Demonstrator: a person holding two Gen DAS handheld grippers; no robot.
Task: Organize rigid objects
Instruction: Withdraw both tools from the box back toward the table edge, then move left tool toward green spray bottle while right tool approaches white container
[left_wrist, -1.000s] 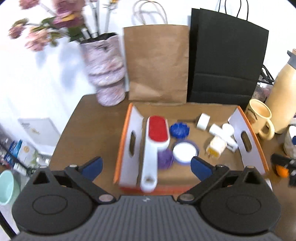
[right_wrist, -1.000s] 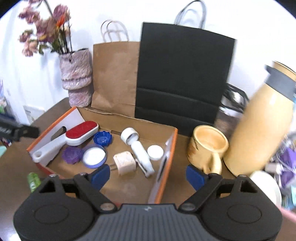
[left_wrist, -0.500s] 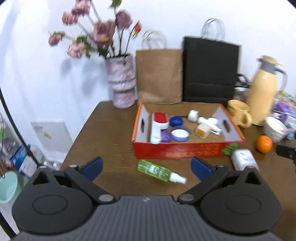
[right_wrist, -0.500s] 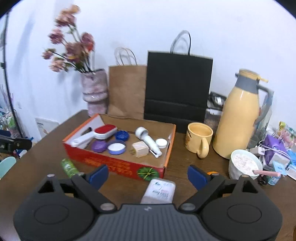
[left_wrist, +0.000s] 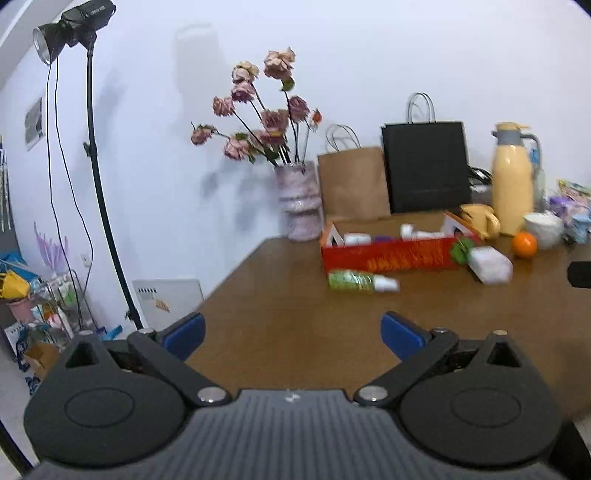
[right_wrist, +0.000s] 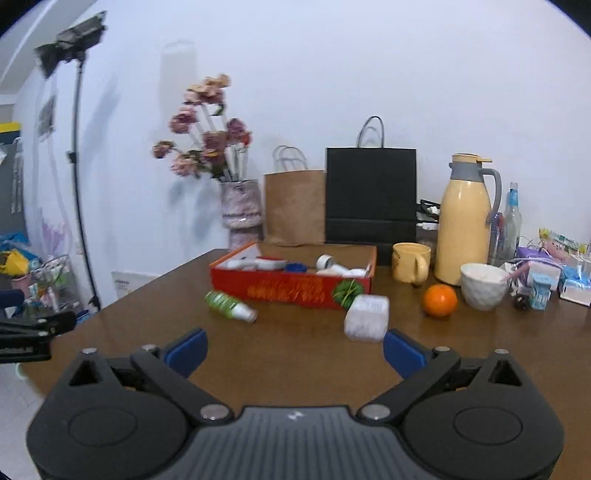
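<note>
Both the left gripper and the right gripper are hanging wide apart, holding nothing. A green spray bottle and a white packet are lying on the table just outside the red box, so I think they are waiting to go in. The box is already holding a brush, blue lids and white bits.

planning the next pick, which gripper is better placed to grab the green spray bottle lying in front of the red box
Probably the left gripper: it is open, and the green spray bottle lies almost straight ahead. From the open right gripper, the bottle sits off to the left; the white packet is nearer.
</note>
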